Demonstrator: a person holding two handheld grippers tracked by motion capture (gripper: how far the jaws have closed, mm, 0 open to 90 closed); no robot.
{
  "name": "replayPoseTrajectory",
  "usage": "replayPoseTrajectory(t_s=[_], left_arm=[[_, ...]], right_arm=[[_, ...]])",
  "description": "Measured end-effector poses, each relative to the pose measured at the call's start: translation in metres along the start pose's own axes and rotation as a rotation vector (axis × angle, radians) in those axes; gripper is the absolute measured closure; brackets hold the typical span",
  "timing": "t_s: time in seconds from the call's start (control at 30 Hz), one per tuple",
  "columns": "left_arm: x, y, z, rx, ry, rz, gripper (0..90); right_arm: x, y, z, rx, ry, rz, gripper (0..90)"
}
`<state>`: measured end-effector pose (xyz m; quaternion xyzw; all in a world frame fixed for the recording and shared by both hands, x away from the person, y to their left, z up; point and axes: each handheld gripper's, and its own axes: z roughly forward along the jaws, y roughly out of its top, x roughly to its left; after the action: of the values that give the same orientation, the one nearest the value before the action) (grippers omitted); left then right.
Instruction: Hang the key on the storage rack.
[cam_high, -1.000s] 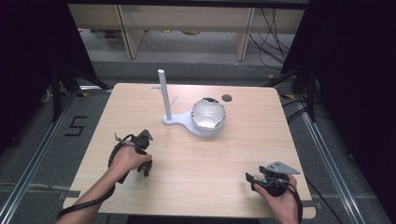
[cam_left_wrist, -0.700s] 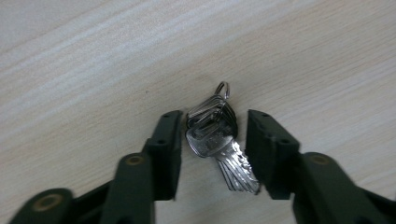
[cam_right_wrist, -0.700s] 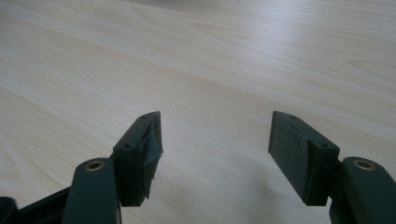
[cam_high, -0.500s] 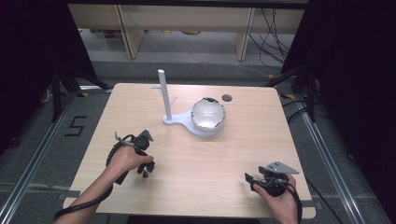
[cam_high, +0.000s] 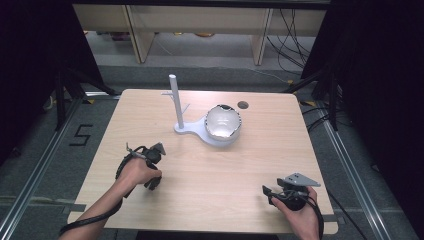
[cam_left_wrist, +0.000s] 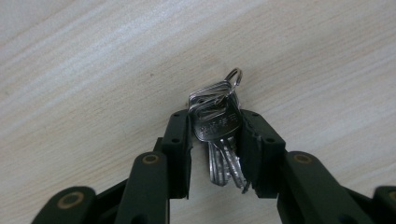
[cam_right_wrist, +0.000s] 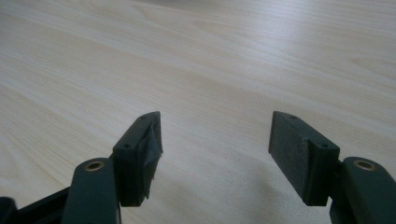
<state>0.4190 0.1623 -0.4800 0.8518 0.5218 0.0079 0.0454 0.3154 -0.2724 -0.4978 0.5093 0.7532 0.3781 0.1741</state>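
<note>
Table (cam_high: 250, 165): pale wood, centre of the high view.
Left gripper (cam_left_wrist: 215, 135): lower left of the table in the high view (cam_high: 152, 167); jaws have just been closing, now clamped on the bunch of keys.
Right gripper (cam_right_wrist: 215, 154): lower right of the table (cam_high: 280, 192); jaws apart over bare wood.
Bunch of keys (cam_left_wrist: 219, 126): centre of the left gripper view, pressed between both pads, ring poking out beyond the tips, blades pointing back toward the frame's bottom.

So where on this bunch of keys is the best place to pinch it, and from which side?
Across the flat key heads, coming from above with one jaw on each side, as the left gripper does now: the jaws have just closed on them. The heads stack broad and flat, while the ring is thin and the blades hang loose. The table lies close behind.
</note>
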Motion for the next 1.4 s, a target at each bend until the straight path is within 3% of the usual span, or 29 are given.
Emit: replayPoseTrajectory(t_s=[0.07, 0.1, 0.27, 0.43, 0.47, 0.57, 0.6, 0.63, 0.67, 0.7, 0.83, 0.93, 1.1, 1.23, 1.27, 1.4], left_arm=[[0.0, -0.002, 0.0, -0.007, 0.0, 0.049, 66.2], [-0.001, -0.003, 0.001, -0.024, -0.002, 0.058, 66.4], [0.0, -0.005, 0.001, -0.018, -0.006, 0.119, 66.9], [0.001, -0.004, 0.0, 0.001, -0.033, 0.077, 64.0], [0.001, -0.004, 0.0, 0.007, -0.032, 0.084, 61.4], [-0.003, -0.004, 0.002, -0.01, 0.002, 0.111, 57.2], [-0.004, -0.004, 0.002, -0.008, -0.001, 0.117, 57.7], [-0.004, -0.004, 0.002, -0.008, -0.001, 0.117, 59.8], [-0.005, -0.005, 0.002, -0.015, -0.005, 0.118, 64.6], [-0.006, -0.006, 0.001, -0.017, -0.001, 0.147, 66.3], [-0.007, -0.008, 0.001, -0.031, -0.02, 0.163, 67.3], [-0.003, -0.011, 0.0, -0.052, -0.03, 0.205, 67.4], [0.003, -0.013, 0.0, -0.093, -0.057, 0.184, 67.4], [0.005, -0.016, -0.001, -0.09, -0.057, 0.193, 67.4], [0.005, -0.017, -0.001, -0.097, -0.057, 0.192, 67.4], [0.005, -0.019, -0.005, -0.092, -0.05, 0.203, 67.4]], right_arm=[[0.0, 0.0, 0.0, -0.002, -0.001, 0.002, 35.7], [-0.003, 0.0, 0.0, -0.01, -0.001, -0.031, 35.7], [-0.003, 0.001, 0.0, -0.012, 0.0, -0.03, 35.7], [-0.003, 0.001, 0.002, -0.028, -0.003, -0.042, 35.7], [-0.002, 0.001, 0.003, -0.025, 0.012, -0.031, 35.7], [-0.003, 0.001, 0.0, -0.015, -0.007, -0.035, 35.7], [0.0, 0.0, 0.0, -0.013, -0.007, 0.009, 35.7], [-0.004, 0.001, 0.001, -0.03, 0.008, -0.028, 35.7], [-0.003, 0.001, -0.001, -0.017, -0.009, -0.032, 35.7], [-0.003, 0.001, -0.001, -0.013, -0.004, -0.033, 35.7], [-0.002, 0.001, 0.0, -0.011, 0.002, -0.03, 35.7], [-0.003, 0.002, -0.001, -0.02, -0.011, -0.043, 35.7], [-0.003, 0.002, 0.0, -0.017, -0.007, -0.037, 35.8], [-0.002, 0.002, 0.0, -0.016, -0.002, -0.032, 35.7], [0.001, 0.001, -0.001, -0.006, -0.003, 0.001, 35.8], [0.001, 0.001, 0.0, -0.013, 0.002, 0.005, 35.7]])
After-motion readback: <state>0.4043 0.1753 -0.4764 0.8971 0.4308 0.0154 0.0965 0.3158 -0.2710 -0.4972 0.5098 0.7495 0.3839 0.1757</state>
